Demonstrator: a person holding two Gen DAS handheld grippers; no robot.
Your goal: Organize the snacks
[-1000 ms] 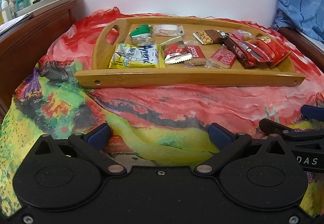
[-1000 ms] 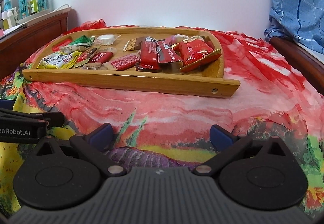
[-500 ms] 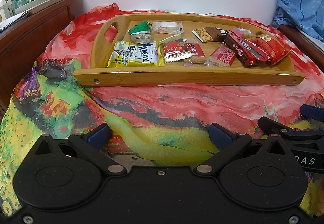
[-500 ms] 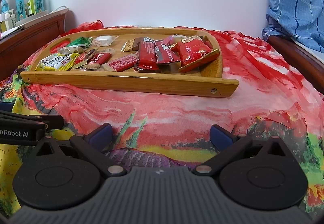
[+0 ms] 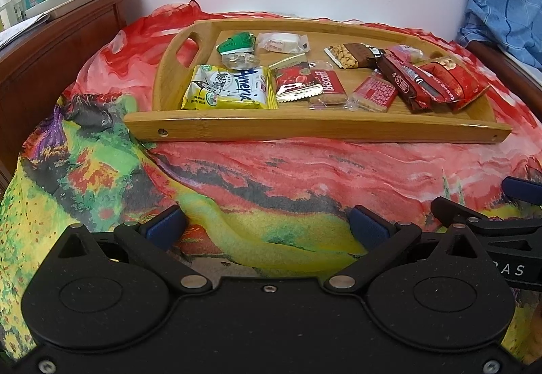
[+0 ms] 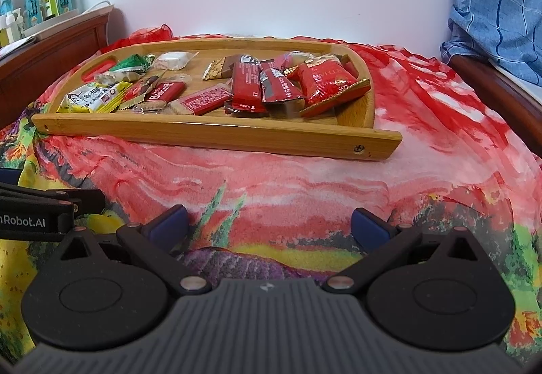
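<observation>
Hovering: both grippers hang low over the cloth, well short of the tray, pointing toward it.
Left gripper (image 5: 267, 221): jaws spread wide, nothing between them; only cloth shows in the gap.
Right gripper (image 6: 269, 221): jaws wide as well, empty; it sits just beside the left one.
Cloth (image 6: 305, 191): a rumpled red, yellow and green spread covering the surface under everything.
Tray (image 5: 305, 128): wooden, with a cut-out handle at its left end, resting on the cloth ahead of both grippers.
Snacks: all visible packets lie inside the tray; none shows on the cloth.
Left side of tray: a yellow pack (image 5: 228, 88), a green wrapper (image 5: 235, 42) behind it, a white packet (image 5: 281, 42) further back.
Middle: a Biscoff packet (image 5: 330, 86) partly under a red foil sachet (image 5: 294, 79), and a flat red wafer (image 5: 376, 93).
Right side: red bars (image 6: 247, 84) and a red bag (image 6: 325, 79) heaped on one another, a nut bar (image 6: 220, 67) behind.
Stage: the scene fits either a loose pile awaiting sorting or a finished gathering into the tray.
Risk, overlap: closing on one red bar could likely drag its neighbours, since they lie stacked.
Risk, thin packets: flat wrappers sit flush on wood, so fingers may slide over them.
Risk, tray: a push against its rim could shift it on the soft cloth.
</observation>
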